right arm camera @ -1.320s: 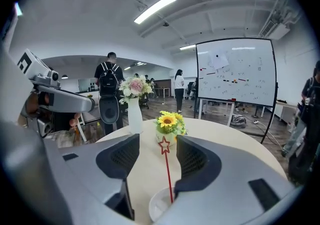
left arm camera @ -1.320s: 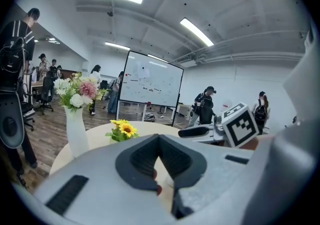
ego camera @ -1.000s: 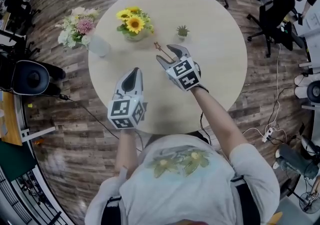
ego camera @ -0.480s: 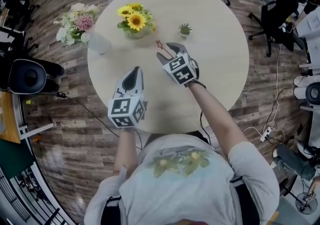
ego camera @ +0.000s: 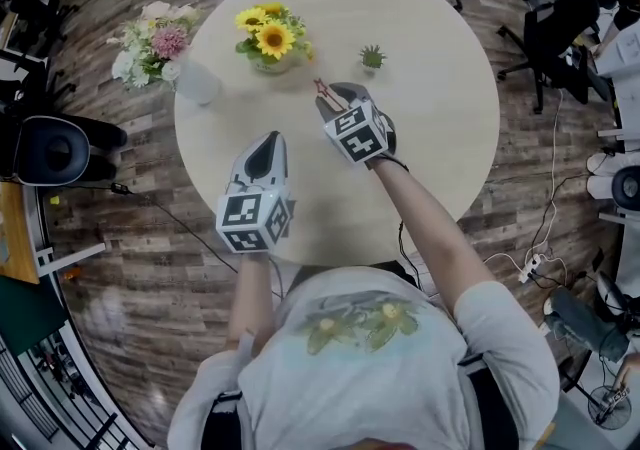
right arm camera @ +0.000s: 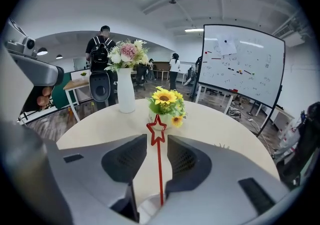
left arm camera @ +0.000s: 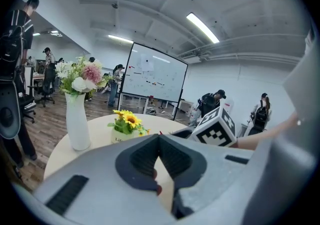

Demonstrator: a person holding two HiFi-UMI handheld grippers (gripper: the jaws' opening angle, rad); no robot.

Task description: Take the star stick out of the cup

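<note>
Head view: my right hand-held gripper (ego camera: 336, 98) is over the cup's spot on the bench (ego camera: 440, 138). The star stick (ego camera: 322, 90) pokes up at its tips, the cup is hidden beneath, and my left hand-held gripper (ego camera: 264, 142) sits well back. Left gripper view: its jaws are tip to tip and empty, so nothing steadies the cup. Right gripper view: the jaws have just been closing and are now narrow, with the thin stem between them, a gap each side and the pale cup (right arm camera: 148, 208) low down; risk is a pad nudging the stem off-centre and tipping the cup, or a weak pinch slipping on lift.
</note>
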